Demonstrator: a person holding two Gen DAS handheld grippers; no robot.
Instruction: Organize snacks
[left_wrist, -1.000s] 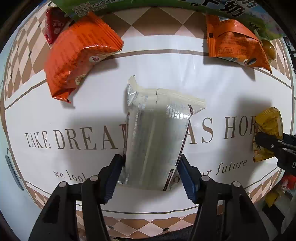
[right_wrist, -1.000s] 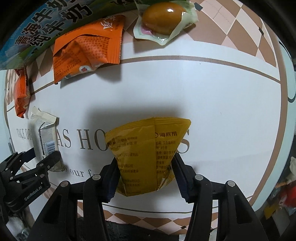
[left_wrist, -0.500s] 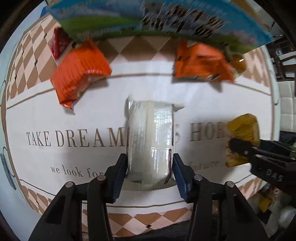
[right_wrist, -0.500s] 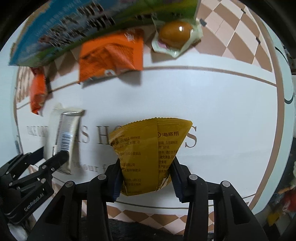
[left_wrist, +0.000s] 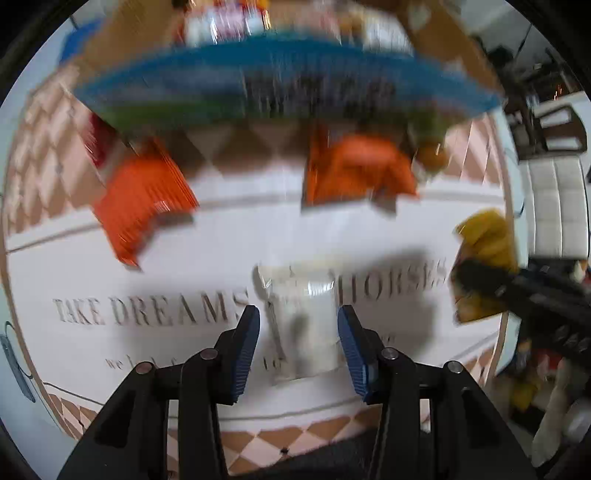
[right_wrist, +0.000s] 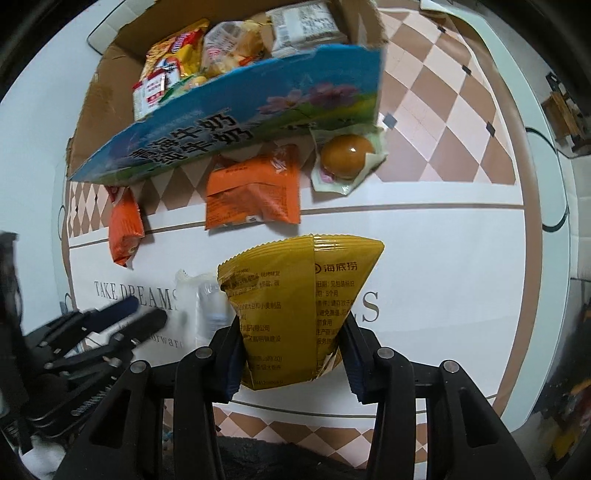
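Note:
My right gripper (right_wrist: 290, 354) is shut on a yellow snack bag (right_wrist: 295, 310) and holds it above the table. My left gripper (left_wrist: 298, 350) is open and raised; the silver-white packet (left_wrist: 301, 325) lies on the table below, between its fingers but apart from them. That packet also shows in the right wrist view (right_wrist: 199, 310), left of the yellow bag. The left wrist view is motion-blurred. The yellow bag also shows at its right edge (left_wrist: 484, 266).
An open blue cardboard box (right_wrist: 236, 122) holding several snacks stands at the back. In front of it lie two orange packets (right_wrist: 255, 188) (right_wrist: 125, 229) and a wrapped brown egg (right_wrist: 347, 155). The table (right_wrist: 443, 258) has a checkered border.
Both grippers have risen and pulled back. The right one lifted the yellow bag. The left one opened and the silver-white packet stayed on the table. The box interior came into view.

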